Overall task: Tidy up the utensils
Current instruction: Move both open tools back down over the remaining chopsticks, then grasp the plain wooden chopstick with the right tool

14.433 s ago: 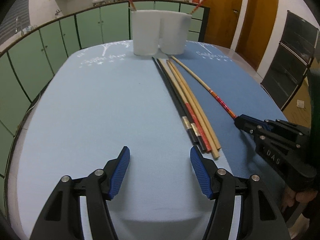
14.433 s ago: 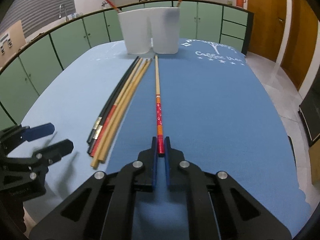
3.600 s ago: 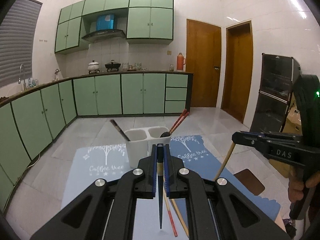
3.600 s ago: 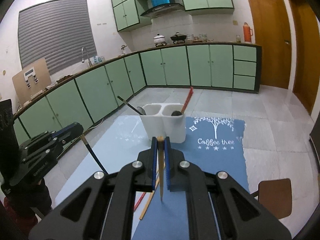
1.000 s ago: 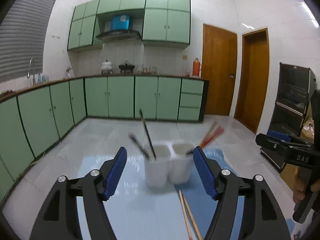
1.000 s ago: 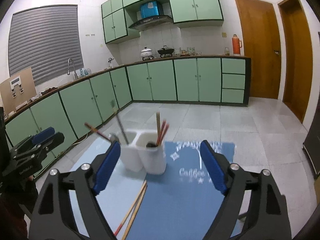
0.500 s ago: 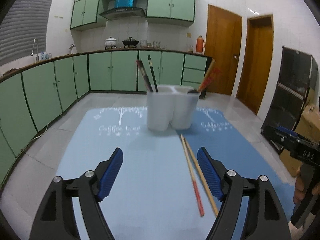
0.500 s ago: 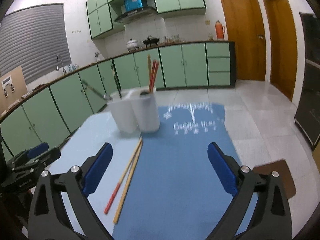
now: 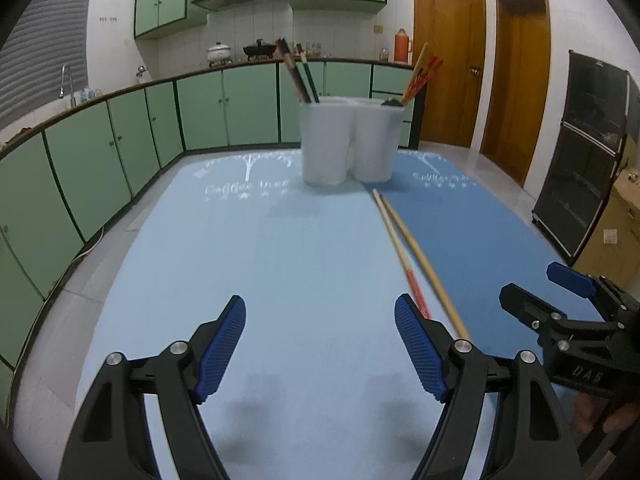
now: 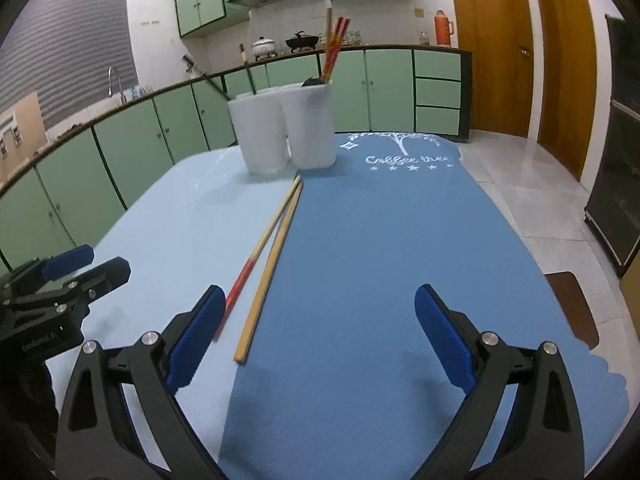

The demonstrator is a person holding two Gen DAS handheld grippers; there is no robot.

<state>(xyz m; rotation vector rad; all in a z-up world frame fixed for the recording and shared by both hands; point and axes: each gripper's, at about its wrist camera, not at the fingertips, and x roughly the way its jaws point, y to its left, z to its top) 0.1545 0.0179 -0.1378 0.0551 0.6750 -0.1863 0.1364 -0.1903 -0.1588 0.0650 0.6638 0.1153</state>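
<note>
Lying loose — two chopsticks [image 10: 268, 256], one holder [image 10: 284, 132]

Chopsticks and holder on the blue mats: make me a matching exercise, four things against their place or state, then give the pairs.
1. red-ended chopstick
2. plain wooden chopstick
3. white holder
4. right gripper

A. upright at the far end of the mats
B. jaws open, empty
C. flat on the mat, nearer the left gripper
D. flat on the mat, to the right of its neighbour

Pairs: 1-C, 2-D, 3-A, 4-B
</note>
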